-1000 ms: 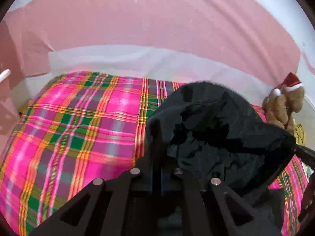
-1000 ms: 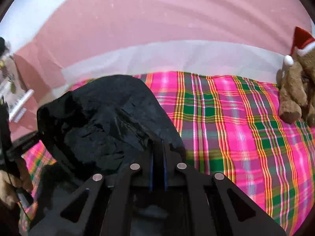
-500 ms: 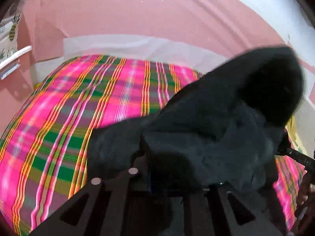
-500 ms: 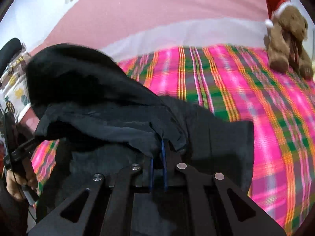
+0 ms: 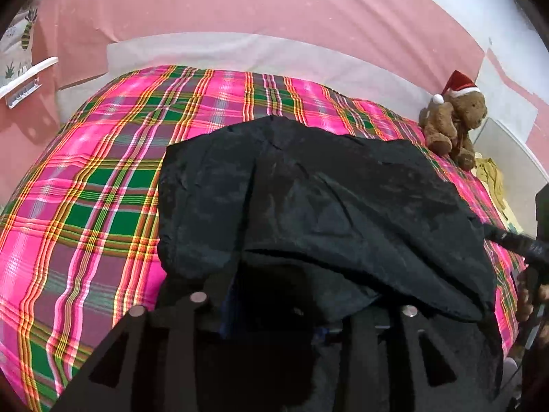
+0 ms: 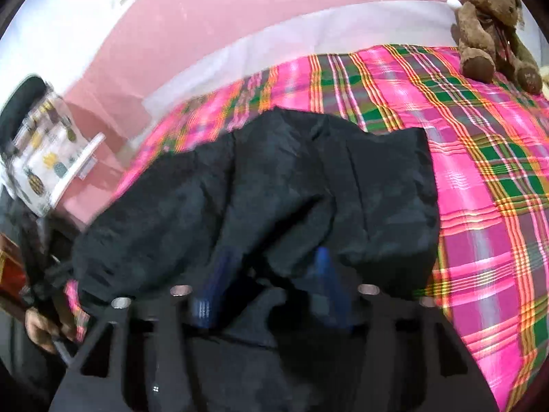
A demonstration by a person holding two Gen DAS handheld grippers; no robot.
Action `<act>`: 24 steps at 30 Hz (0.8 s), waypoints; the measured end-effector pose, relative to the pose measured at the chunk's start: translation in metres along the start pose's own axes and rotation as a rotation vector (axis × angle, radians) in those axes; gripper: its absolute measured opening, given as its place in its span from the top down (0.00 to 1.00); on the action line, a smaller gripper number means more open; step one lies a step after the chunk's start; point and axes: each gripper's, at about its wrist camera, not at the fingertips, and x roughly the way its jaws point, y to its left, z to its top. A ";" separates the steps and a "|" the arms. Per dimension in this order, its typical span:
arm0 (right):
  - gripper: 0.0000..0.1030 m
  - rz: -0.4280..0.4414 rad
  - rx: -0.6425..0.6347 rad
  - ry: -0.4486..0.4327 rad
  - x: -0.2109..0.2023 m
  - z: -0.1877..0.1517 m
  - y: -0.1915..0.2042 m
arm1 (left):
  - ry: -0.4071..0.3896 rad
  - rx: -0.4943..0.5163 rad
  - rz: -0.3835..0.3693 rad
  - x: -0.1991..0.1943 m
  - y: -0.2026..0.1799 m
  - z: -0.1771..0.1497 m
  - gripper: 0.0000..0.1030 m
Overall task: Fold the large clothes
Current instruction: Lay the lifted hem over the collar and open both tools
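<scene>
1. Pink wall covering (image 5: 240, 3) is seen behind the bed, and at the far left of the left wrist view a white shelf edge (image 5: 27, 75) is fixed beside a pineapple-printed cloth (image 5: 20, 34).
2. Across the mattress a bright pink, green and yellow plaid bedspread (image 5: 85, 189) is spread, with a white sheet band (image 5: 223, 48) showing along its far edge.
3. On the middle of the bedspread the large black crumpled fabric garment (image 5: 326, 206) is laid, its upper layer doubled over the lower one and its near edge draped over both tools.
4. The left gripper (image 5: 271, 309) is seen at the bottom of its view; its jaws are opening, and the garment's near fold lies over and between them, though whether the pads touch the cloth cannot be told.
5. The right gripper (image 6: 271, 274) is shown with its blue-padded fingers (image 6: 324, 267) spread apart; its jaws are opening, with the garment's hem hanging loosely between them and not pinched.
6. At the far right corner of the bed a brown plush teddy bear in a red and white Santa hat (image 5: 453, 120) is seated upright, well apart from the garment.
7. Beside the bear, a crumpled yellowish cloth (image 5: 490, 178) is seen at the bed's right edge.
</scene>
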 end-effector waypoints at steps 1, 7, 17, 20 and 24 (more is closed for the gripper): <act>0.43 0.016 0.011 -0.003 0.000 0.001 0.001 | 0.006 -0.007 -0.002 0.002 0.002 0.002 0.60; 0.43 0.099 0.111 0.128 0.059 -0.007 0.008 | 0.136 -0.129 -0.073 0.048 0.019 0.032 0.56; 0.43 0.063 0.068 0.140 0.087 -0.004 0.028 | 0.226 -0.002 -0.187 0.027 -0.002 -0.012 0.45; 0.55 0.057 0.044 0.125 0.082 -0.012 0.027 | 0.100 -0.039 -0.168 -0.005 0.005 -0.005 0.45; 0.80 0.035 0.033 0.149 0.091 -0.026 0.026 | -0.062 -0.063 -0.129 -0.019 -0.003 0.026 0.45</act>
